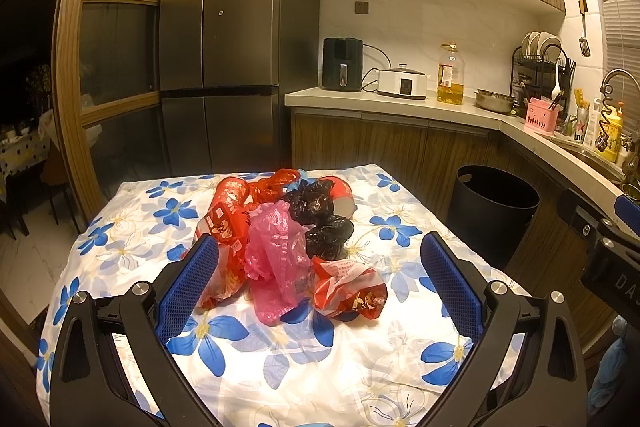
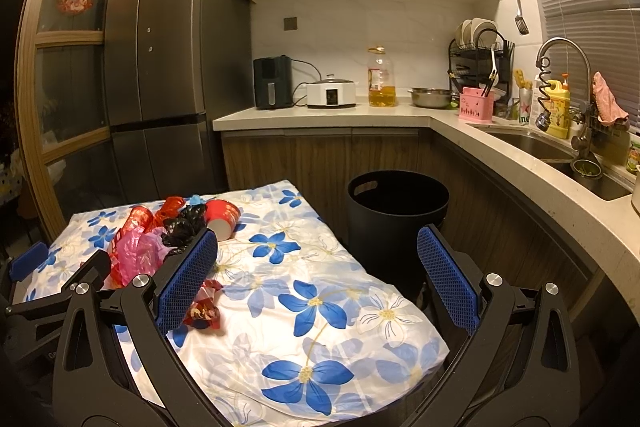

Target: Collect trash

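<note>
Crumpled plastic is your target: a heap of trash at the centre of the left wrist view, made up of a pink bag (image 1: 276,259), black bags (image 1: 320,219), red wrappers (image 1: 348,287) and a red paper cup (image 1: 340,195) lying on its side. The heap rests on the table (image 1: 320,367), which is covered with a blue-flowered cloth.

Your left gripper (image 1: 320,279) stands wide, empty, with the heap directly ahead between its blue pads; the pink bag lies nearest. Your right gripper (image 2: 316,279) is also wide and empty, but its view puts the heap at the centre left of the frame, off its line.

A black bin (image 2: 396,219) stands on the floor just beside the table's edge, upper centre-right in the right wrist view, with its mouth showing nothing I can make out.

Finding: the left gripper is the nearer and better aligned. The heap runs roughly away from you, so a straight advance and closure on the pink bag looks sufficient. Loose film may trail or shed neighbouring pieces.
</note>
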{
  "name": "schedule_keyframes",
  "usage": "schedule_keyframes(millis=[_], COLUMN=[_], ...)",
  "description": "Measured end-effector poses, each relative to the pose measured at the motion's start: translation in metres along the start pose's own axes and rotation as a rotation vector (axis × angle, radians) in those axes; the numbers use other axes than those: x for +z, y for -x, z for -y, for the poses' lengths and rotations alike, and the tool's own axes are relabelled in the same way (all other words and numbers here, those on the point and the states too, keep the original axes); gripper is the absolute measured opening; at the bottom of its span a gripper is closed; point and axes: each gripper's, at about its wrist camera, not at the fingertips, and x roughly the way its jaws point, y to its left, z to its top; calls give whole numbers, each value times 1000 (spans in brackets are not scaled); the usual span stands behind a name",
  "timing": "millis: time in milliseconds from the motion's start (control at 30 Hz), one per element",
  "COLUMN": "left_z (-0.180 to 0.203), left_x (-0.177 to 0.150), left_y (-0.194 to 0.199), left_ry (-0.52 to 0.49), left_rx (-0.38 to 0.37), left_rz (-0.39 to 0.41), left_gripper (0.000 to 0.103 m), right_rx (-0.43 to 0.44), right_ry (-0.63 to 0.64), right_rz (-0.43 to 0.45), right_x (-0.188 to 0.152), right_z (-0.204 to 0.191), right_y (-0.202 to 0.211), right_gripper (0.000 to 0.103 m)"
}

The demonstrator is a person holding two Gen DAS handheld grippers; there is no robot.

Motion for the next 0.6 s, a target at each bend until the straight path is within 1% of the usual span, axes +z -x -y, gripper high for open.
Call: schedule_keyframes(millis=[100,600], left_z=[-1,-1], left_x=[-2,2], left_y=[-4,-2], left_ry=[4,10], left_rx=[-2,-4], left_rz=[2,7], left_gripper=[97,97], right_rx=[0,0], right_ry=[-2,-1], right_rz=[1,2], right_x=[1,0], right_z=[0,1], right_y=[0,1], right_gripper=[99,99])
